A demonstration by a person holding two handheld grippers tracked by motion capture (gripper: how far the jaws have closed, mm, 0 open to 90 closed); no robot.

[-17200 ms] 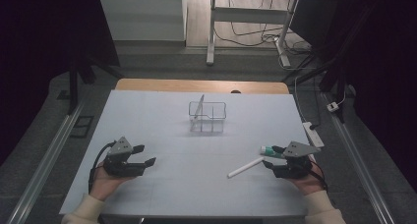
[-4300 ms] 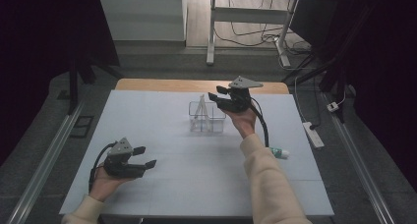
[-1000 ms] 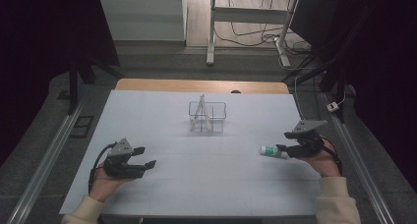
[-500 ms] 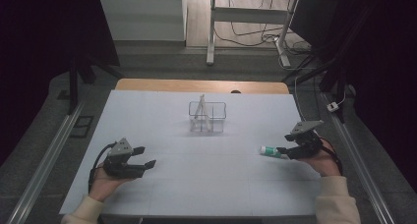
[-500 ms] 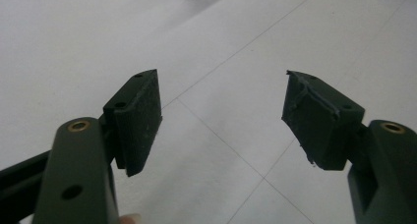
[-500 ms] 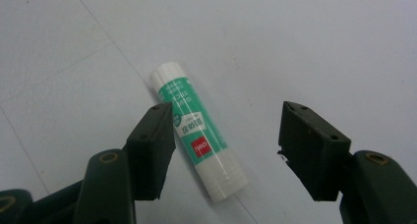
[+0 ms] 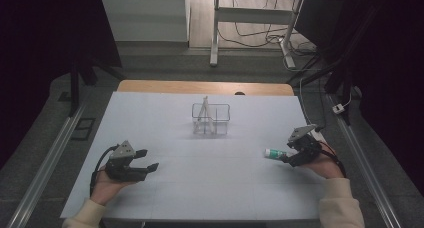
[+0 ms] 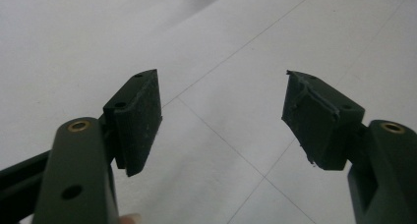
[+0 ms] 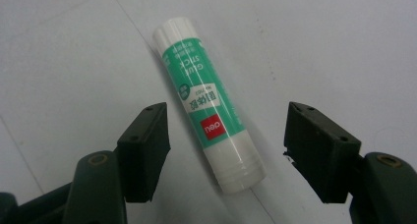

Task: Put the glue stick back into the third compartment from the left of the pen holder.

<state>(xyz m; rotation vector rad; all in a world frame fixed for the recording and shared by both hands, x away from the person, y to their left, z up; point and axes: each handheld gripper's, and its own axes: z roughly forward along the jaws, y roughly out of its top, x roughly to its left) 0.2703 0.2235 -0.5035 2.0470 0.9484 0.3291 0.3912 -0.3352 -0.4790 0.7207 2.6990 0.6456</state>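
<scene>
right gripper fingers apart, just been opening, straddling glue stick lying on counter, untouched. advised: centre on barrel, close squarely. left gripper fingers apart, empty.

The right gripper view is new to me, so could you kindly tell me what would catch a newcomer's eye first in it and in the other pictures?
A green-and-white glue stick lies flat on the white table, between the open jaws of the right gripper, whose pads do not touch it; those jaws have just been opening. Mid-table stands a clear divided organizer with a white pen leaning inside. The left gripper rests open at the near left.
</scene>
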